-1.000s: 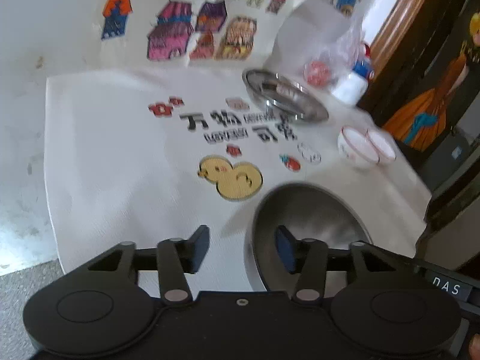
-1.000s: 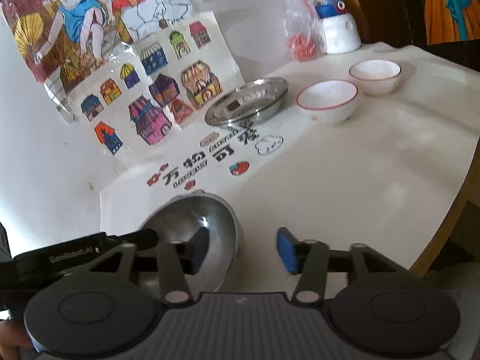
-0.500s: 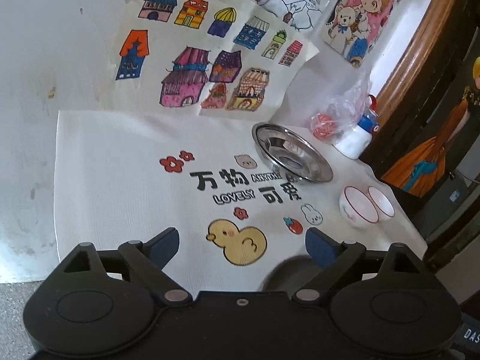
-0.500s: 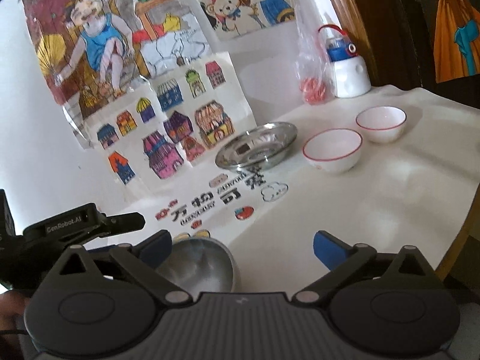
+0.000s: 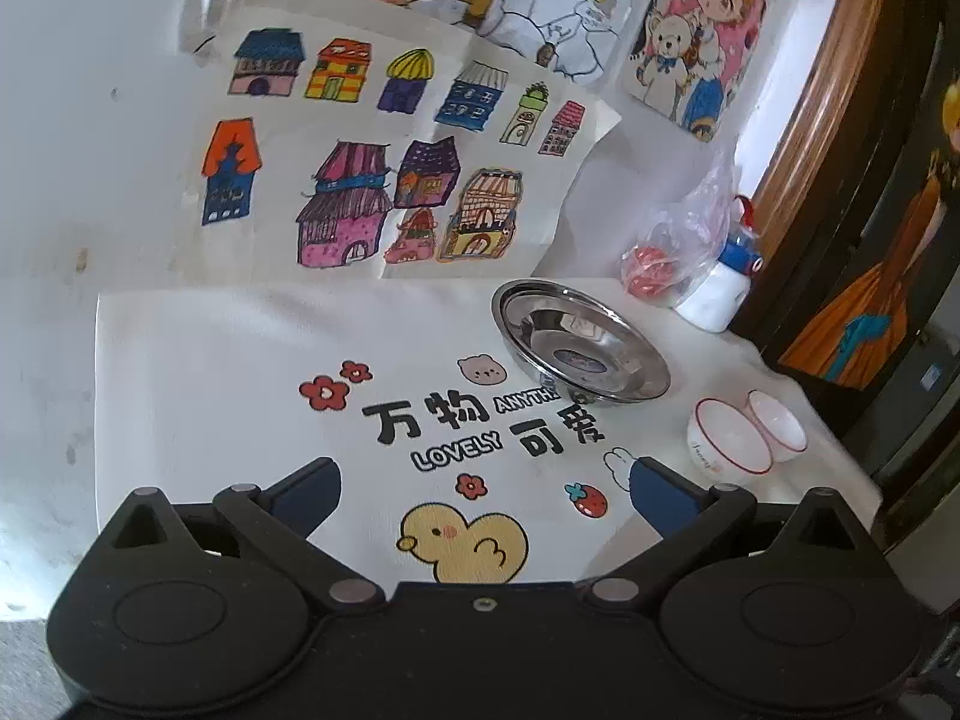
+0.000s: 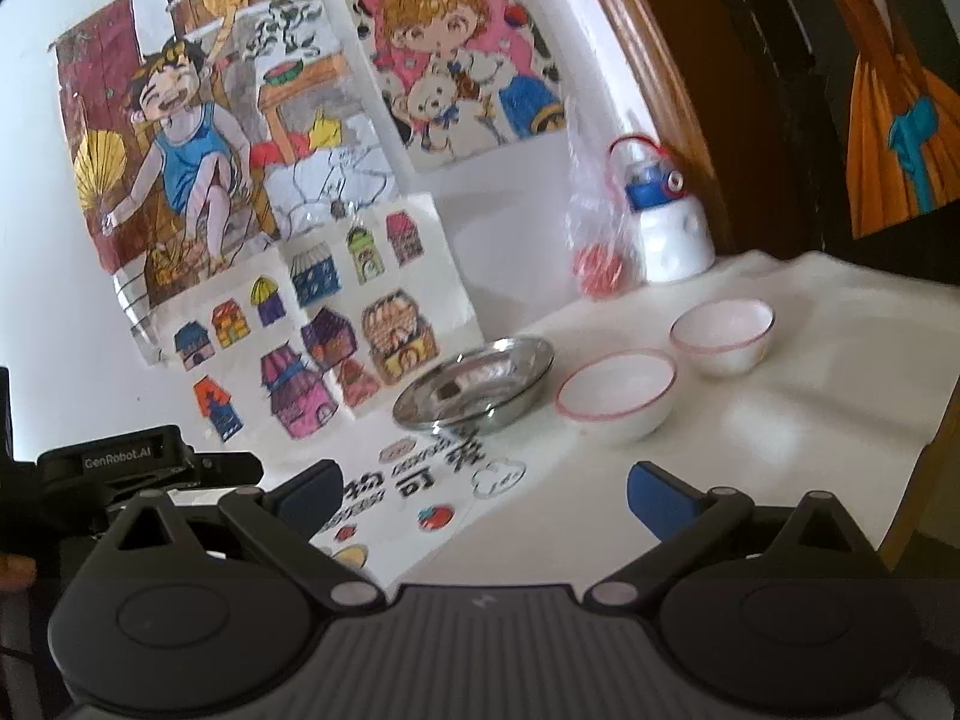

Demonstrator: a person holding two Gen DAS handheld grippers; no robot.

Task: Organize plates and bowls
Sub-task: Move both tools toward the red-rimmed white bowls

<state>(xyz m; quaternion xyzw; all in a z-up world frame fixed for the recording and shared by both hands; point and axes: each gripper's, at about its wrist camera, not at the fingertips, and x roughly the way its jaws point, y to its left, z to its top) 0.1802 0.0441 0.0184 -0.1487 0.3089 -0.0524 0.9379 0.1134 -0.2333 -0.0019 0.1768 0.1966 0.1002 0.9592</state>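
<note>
A shiny steel plate (image 5: 581,348) sits on the white printed cloth (image 5: 228,384) near the wall; it also shows in the right wrist view (image 6: 474,387). Two white red-rimmed bowls stand side by side to its right: the nearer bowl (image 5: 727,443) (image 6: 617,399) and the farther bowl (image 5: 777,425) (image 6: 723,333). My left gripper (image 5: 485,489) is open and empty, raised above the cloth's duck print. My right gripper (image 6: 485,492) is open and empty, raised above the cloth's front. The steel bowl seen earlier is out of view.
Children's drawings (image 5: 372,180) hang on the wall behind the cloth. A plastic bag (image 5: 678,240) and a white bottle with a blue cap (image 5: 723,288) stand at the back right. A dark wooden frame (image 6: 750,90) rises at right. The table edge (image 6: 924,468) is at right.
Both grippers opened wide, letting go of the steel bowl, and lifted up and back. The steel bowl dropped out of both views.
</note>
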